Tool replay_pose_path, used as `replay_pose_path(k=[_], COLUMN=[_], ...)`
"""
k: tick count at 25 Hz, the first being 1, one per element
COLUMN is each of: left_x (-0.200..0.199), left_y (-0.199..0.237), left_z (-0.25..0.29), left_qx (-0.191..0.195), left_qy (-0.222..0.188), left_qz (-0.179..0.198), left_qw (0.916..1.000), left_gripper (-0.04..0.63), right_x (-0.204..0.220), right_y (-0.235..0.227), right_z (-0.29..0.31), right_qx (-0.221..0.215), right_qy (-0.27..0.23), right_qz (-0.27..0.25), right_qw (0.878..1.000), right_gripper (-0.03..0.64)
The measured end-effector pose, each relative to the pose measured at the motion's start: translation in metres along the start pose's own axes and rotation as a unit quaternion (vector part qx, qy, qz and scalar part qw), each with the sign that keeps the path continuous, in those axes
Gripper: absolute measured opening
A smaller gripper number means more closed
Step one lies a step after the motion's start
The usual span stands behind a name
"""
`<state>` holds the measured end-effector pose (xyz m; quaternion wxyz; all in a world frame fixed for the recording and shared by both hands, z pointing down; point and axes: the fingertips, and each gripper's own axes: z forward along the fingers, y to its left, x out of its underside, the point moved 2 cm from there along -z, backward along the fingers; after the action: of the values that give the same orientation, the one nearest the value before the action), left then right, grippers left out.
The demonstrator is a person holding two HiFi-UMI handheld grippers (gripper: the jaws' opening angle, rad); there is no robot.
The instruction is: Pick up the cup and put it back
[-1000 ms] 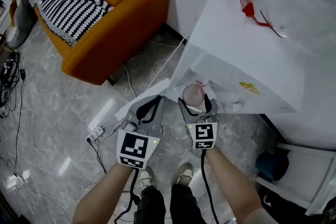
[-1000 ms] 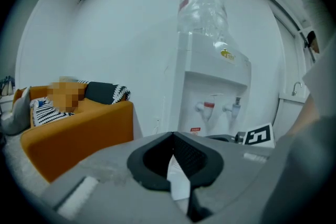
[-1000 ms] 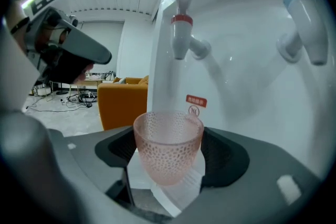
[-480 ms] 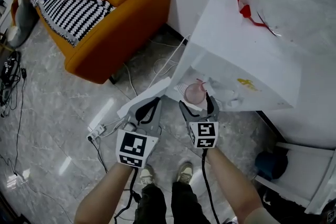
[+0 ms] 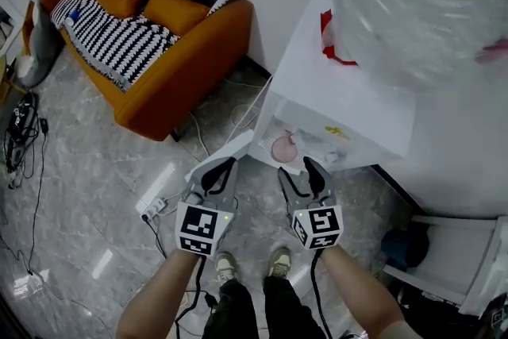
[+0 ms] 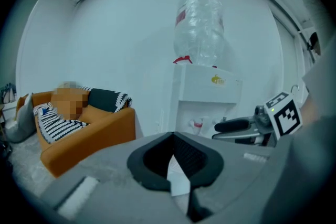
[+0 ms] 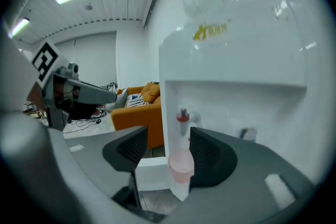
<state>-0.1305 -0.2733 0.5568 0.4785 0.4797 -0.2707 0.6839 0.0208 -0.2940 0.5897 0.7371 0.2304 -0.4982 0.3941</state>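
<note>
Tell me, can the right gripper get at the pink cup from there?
Probably yes. The cup stands under the dispenser's red tap, straight ahead of the right gripper; its jaws, lately closing a little, stand apart and empty, and nothing blocks the way.

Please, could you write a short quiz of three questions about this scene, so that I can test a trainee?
1. True or false: the right gripper holds the cup.
2. Where does the cup stand? A) on the sofa; B) in the dispenser, under the red tap; C) on the floor.
3. Fill in: the left gripper has its jaws ____.

Key
1. False. Its jaws have just been closing, but they are apart with nothing between them. The cup stands beyond them.
2. B.
3. Shut.
</note>
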Motion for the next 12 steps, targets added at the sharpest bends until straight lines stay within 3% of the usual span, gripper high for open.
replay_pose_path(k=[12], left_x=[-0.11], left_y=[-0.044], left_z=[-0.078], left_qx=[0.034], left_qy=[-0.033], left_qz=[0.058], left_qw=[0.9972], left_gripper=[0.003], right_x=[-0.158], right_y=[0.043], right_z=[-0.121], right_qx=[-0.03], right_qy=[-0.066], right_qz=[-0.001], right_qw=[0.997], right_gripper=[0.162])
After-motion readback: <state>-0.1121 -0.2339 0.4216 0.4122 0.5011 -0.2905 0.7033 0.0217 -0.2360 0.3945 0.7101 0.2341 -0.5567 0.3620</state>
